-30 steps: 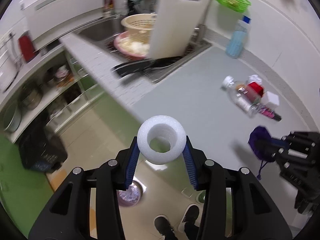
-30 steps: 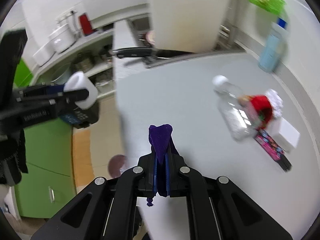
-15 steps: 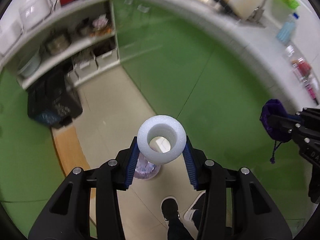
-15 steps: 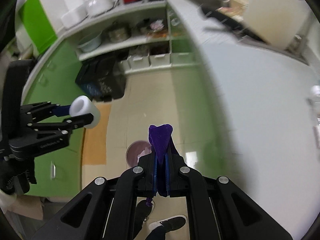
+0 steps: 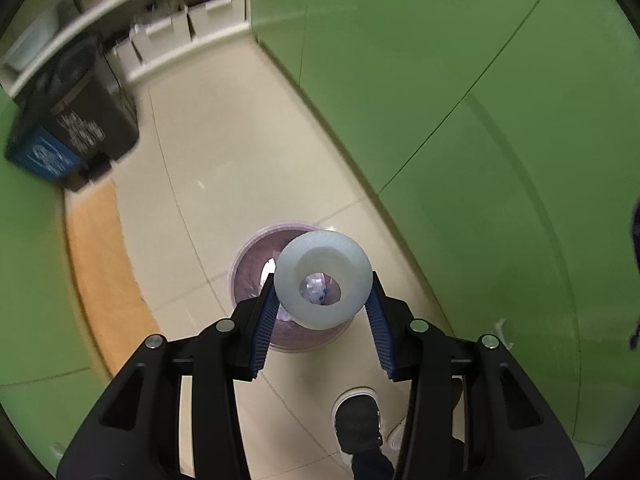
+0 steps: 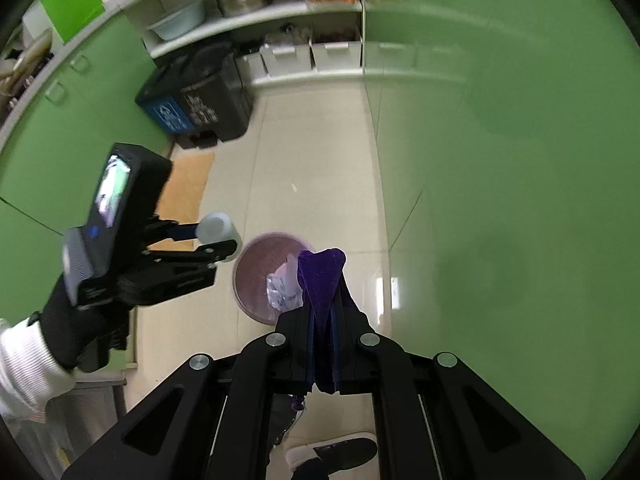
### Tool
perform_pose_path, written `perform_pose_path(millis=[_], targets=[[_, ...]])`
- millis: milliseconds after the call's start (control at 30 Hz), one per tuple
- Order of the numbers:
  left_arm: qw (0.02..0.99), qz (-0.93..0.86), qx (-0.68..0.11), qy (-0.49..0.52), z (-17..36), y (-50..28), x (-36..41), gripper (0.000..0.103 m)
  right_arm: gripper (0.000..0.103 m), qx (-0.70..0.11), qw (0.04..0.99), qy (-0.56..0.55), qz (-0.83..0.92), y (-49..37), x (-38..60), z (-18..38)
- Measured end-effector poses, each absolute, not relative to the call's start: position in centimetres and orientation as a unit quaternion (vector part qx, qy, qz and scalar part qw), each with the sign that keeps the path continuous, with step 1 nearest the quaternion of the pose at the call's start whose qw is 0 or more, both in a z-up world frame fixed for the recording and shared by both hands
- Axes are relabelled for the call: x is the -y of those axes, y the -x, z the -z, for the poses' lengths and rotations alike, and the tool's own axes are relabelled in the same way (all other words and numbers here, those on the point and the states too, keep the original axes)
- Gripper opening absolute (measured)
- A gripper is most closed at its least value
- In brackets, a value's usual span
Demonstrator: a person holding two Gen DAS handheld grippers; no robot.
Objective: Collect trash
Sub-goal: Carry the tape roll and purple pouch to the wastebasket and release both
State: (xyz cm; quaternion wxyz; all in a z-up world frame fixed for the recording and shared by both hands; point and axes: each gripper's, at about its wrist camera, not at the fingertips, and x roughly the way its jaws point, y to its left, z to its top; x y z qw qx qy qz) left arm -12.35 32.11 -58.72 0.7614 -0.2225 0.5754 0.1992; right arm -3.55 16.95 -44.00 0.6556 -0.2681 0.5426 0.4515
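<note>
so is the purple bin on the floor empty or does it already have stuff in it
Not empty. The right wrist view shows crumpled clear plastic lying inside the purple bin, and the left wrist view shows it too; how full it is cannot be told.

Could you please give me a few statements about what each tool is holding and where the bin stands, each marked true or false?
1. The left tool grips a white foam ring. True.
2. The right tool is open and empty. False: it is shut on a purple cloth.
3. The round bin stands on the tiled floor, below both tools. True.
4. The bin is empty. False: crumpled clear plastic already lies inside.
5. The cabinet doors beside the floor are red. False: they are green.
</note>
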Motion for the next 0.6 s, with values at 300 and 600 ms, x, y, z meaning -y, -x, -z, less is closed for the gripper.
perform_pose_path(millis=[300,600], targets=[[0.750,-0.212,-0.576,0.244,66.9,12.9,-34.1,0.100,0.006,-0.567,0.636,0.284,-0.439,4.7,-17.3,50.5],[0.742,-0.229,-0.578,0.252,63.7,15.4,-34.9,0.100,0.006,-0.568,0.615,0.291,-0.463,5.8,-19.7,50.5]])
